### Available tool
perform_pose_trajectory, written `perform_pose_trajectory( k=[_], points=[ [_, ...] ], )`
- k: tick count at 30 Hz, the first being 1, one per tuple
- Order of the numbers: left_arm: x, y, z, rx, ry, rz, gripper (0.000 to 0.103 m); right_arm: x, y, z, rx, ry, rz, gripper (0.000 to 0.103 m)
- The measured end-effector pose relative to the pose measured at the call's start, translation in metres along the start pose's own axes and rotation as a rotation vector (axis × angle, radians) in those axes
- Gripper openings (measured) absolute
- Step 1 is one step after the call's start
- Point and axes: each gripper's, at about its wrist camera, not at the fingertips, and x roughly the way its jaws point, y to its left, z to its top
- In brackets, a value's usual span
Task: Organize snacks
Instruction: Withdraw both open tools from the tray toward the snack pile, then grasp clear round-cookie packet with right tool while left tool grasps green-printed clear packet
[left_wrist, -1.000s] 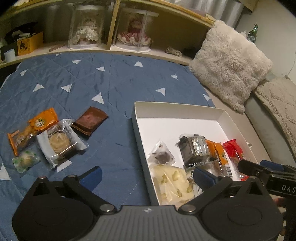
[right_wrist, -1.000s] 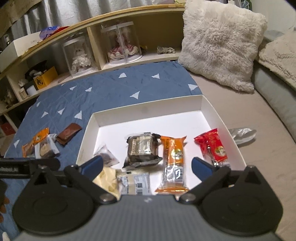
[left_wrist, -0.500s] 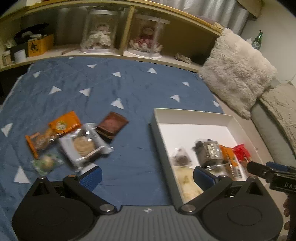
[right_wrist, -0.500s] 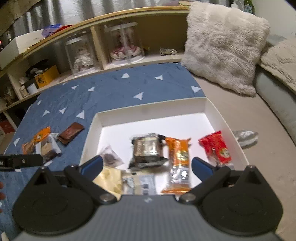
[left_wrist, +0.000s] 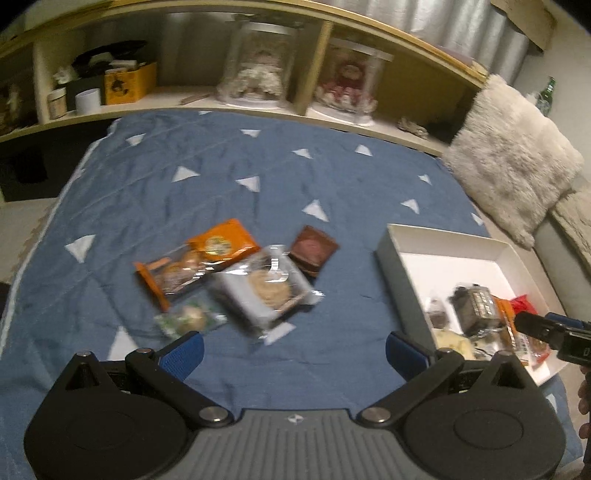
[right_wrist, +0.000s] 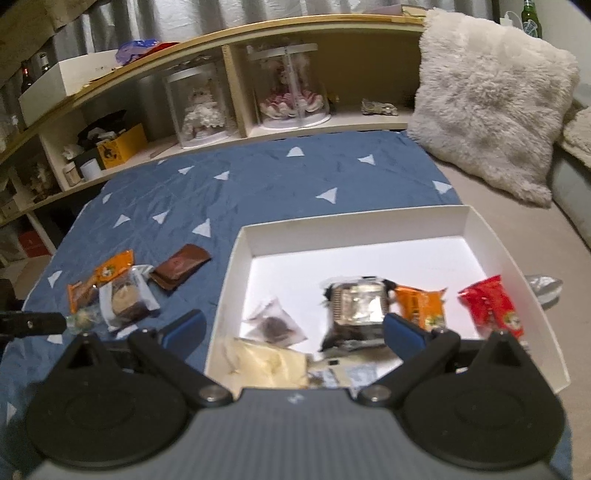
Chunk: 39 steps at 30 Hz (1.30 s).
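Left wrist view: the left gripper (left_wrist: 293, 349), spread wide and empty, is held just short of the cookie pack (left_wrist: 265, 291) on the blue quilt (left_wrist: 221, 177).

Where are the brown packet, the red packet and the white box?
brown packet (left_wrist: 313, 250), left wrist view, middle of its top face.
red packet (right_wrist: 493, 306), right wrist view, middle of the wrapper.
white box (right_wrist: 354, 234), right wrist view, far wall.

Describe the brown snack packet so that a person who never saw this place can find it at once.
Find the blue quilt with white triangles, then the white box on it. Left of the box lies a cluster of loose snacks. The brown packet is the one nearest the box, flat, dark and opaque, while its neighbours are orange or clear.
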Motion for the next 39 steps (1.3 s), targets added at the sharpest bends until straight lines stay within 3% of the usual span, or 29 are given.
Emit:
perform_pose_trajectory(
  k=[9,17,23,26,31,39],
  points=[
    [0.000,0.046,0.003,-0.060,-0.037,0.033,0.103,0.017,0.031,-0.003,-0.033,-0.047,0.070,0.102],
    [0.005,0.078,0.017,-0.229,-0.055,-0.003,0.103,0.046,0.075,-0.007,-0.145,-0.081,0.201,0.103],
    [0.015,0.082,0.024,-0.226,-0.025,-0.069,0.103,0.078,0.115,-0.005,-0.214,-0.059,0.312,0.103],
    [0.022,0.082,0.025,-0.217,-0.005,-0.100,0.103,0.097,0.128,-0.002,-0.235,-0.037,0.325,0.103],
    [0.041,0.095,0.025,-0.339,0.023,-0.159,0.100,0.118,0.150,0.002,-0.307,-0.003,0.379,0.103],
    [0.074,0.110,0.025,-0.380,0.056,-0.146,0.095,0.145,0.165,-0.014,-0.420,0.062,0.342,0.100]
  ],
)
